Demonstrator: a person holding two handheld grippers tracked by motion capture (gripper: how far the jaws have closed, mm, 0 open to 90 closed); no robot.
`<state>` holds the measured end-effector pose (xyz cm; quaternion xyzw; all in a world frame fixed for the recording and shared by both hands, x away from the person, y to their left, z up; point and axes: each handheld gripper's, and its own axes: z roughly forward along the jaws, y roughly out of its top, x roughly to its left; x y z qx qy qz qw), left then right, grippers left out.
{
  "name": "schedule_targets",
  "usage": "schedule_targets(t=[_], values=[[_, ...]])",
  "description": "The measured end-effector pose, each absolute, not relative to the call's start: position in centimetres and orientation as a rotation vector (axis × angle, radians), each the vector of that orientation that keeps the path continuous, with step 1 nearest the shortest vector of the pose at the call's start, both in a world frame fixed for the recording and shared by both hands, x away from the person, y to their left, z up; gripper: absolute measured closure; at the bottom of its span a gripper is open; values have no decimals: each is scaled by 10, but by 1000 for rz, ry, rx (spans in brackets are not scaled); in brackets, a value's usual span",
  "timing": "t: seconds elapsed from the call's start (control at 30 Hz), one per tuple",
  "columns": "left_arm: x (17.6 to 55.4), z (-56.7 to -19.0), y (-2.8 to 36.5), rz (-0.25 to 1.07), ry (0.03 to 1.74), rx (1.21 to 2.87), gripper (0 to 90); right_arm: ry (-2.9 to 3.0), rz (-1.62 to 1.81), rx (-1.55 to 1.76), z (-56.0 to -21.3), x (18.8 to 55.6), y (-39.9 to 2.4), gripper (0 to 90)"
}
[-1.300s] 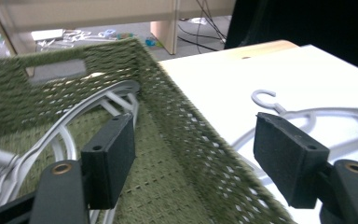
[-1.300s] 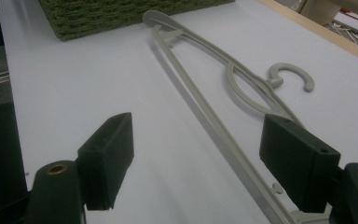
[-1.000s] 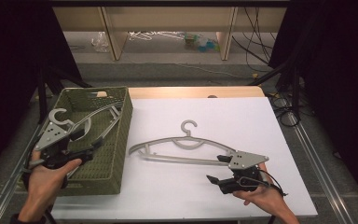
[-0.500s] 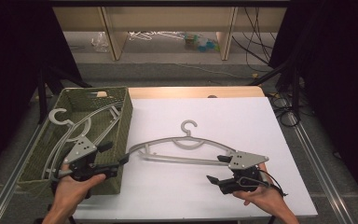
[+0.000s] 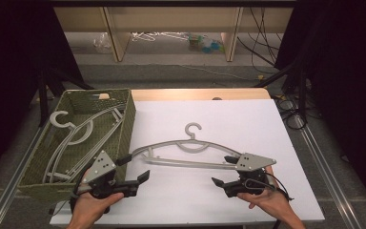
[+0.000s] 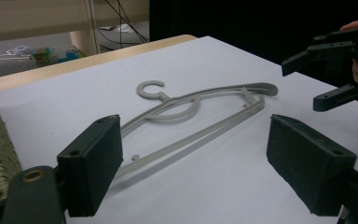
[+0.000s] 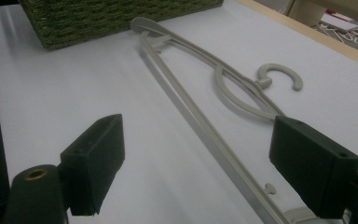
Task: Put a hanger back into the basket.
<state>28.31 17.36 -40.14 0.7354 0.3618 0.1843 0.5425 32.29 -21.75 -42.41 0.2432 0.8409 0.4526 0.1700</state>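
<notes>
Two tongs sit low over a white worktop (image 5: pixel 248 119). One grey hanger (image 5: pixel 190 151) lies flat on it between them, hook pointing away from the person. The left tongs (image 5: pixel 132 171) and right tongs (image 5: pixel 221 170) have both just been opening — each gapes wide, gripping nothing. One green woven basket (image 5: pixel 124 125) at the left holds one more hanger (image 5: pixel 74 136).

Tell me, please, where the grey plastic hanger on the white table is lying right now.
In the high view the grey plastic hanger lies flat mid-table, right of the green woven basket, between the left tool and right tool.
</notes>
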Motion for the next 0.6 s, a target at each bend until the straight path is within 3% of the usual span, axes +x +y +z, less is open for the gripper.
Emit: schedule_targets(t=[0.6], values=[[272,-422,162,406,833,1780,167,2405,1276,698,-431,334,-214,185]])
